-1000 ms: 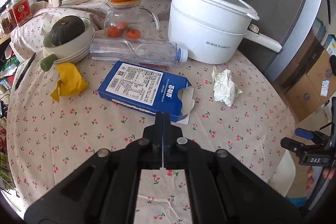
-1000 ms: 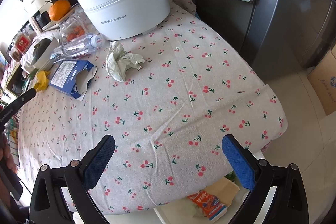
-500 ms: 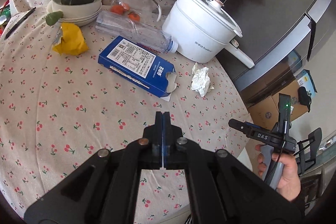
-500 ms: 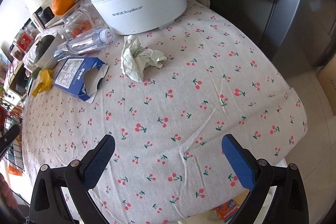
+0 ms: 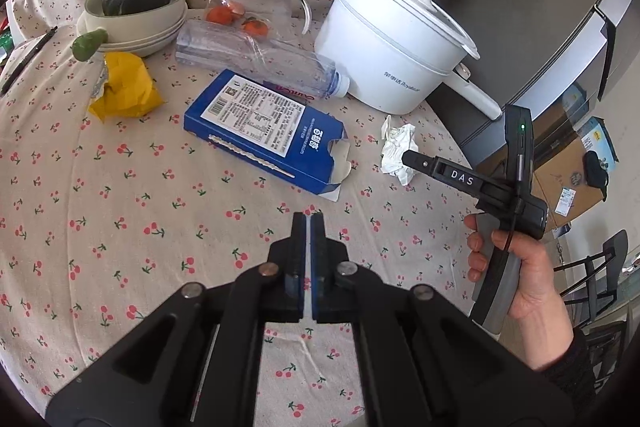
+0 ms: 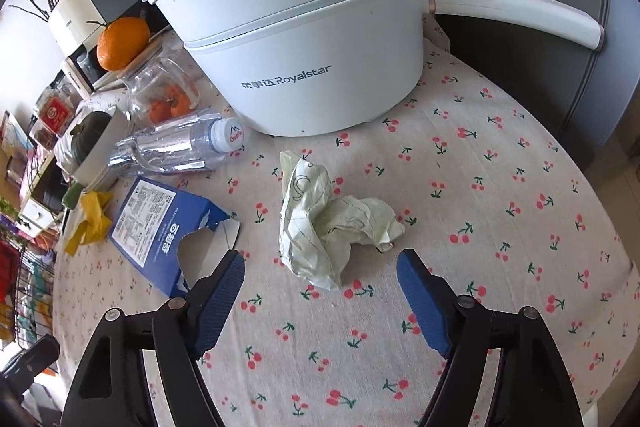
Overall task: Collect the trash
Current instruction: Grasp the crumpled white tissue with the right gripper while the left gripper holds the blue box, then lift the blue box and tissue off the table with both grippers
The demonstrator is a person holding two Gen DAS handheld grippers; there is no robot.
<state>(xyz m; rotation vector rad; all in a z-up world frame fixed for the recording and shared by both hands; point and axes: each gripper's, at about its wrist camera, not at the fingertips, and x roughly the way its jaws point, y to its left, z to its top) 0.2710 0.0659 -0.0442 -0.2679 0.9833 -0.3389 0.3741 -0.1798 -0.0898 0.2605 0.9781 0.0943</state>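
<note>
Right gripper [image 6: 320,267]: jaws spread wide, empty, low centre of frame.
Crumpled paper [image 6: 324,223]: centre, just ahead of the jaws.
Left gripper [image 5: 307,227]: pressed closed, empty.
Blue box [image 6: 160,231]: corner hidden behind left finger.
Pot [image 6: 304,39]: lid cut off at top.

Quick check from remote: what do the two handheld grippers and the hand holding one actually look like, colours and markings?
Both are black linkage frames with silver pivot bolts and blue finger pads: left gripper, right gripper. In the left wrist view the right gripper's body reads "DAS" in white, has a grey handle, a thin black cable and a small green light. The bare right hand wears a dark sleeve.
</note>
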